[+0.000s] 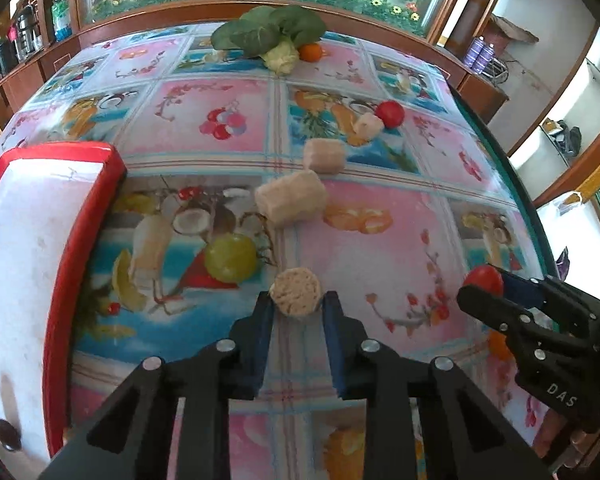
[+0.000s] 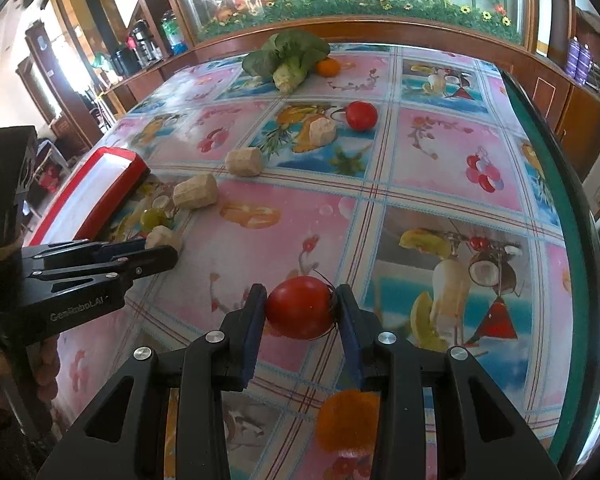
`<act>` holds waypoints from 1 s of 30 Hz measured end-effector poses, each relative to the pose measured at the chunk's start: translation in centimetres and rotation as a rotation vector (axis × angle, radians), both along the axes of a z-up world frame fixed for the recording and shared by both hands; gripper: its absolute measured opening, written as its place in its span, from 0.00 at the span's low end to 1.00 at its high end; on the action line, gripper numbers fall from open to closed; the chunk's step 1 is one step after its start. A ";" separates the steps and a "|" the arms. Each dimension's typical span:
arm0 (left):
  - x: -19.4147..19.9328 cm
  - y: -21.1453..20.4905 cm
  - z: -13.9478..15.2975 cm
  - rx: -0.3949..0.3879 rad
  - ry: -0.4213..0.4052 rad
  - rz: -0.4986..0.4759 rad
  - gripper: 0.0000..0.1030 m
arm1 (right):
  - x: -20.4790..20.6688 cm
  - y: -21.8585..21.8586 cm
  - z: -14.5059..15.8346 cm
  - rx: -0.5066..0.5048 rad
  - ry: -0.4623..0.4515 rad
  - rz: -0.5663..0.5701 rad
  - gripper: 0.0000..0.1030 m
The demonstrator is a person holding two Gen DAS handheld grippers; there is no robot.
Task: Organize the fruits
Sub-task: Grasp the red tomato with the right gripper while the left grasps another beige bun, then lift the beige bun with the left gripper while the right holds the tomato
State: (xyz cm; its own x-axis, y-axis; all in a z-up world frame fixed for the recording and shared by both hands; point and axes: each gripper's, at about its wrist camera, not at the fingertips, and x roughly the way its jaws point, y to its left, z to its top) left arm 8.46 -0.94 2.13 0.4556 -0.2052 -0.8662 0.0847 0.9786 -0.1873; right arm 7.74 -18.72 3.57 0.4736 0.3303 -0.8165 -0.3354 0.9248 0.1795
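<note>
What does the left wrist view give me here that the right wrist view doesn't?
Only the left wrist view shows the round end face of the beige chunk clamped in the left gripper. Only the right wrist view shows the orange lying just below the right gripper. Both show that gripper clamping a tomato, the red-rimmed tray, three more chunks, a far tomato and the leafy greens.

Table bears tray, tomatoes, greens.

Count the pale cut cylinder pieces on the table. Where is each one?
4. One is gripped in the left gripper; one lies just beyond it near the red tray; one sits farther back; the last rests beside the far tomato.
</note>
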 end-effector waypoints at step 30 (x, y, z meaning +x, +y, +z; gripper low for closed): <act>-10.3 -0.4 1.3 0.021 -0.042 -0.056 0.27 | -10.5 1.3 0.9 -0.047 -0.007 -0.016 0.34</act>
State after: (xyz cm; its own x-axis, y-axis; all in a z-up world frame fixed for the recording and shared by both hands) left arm -1.84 -1.37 3.40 0.4799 -0.2134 -0.8510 0.1471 0.9758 -0.1618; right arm -2.74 -17.45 4.46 0.4841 0.2838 -0.8277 -0.3219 0.9374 0.1332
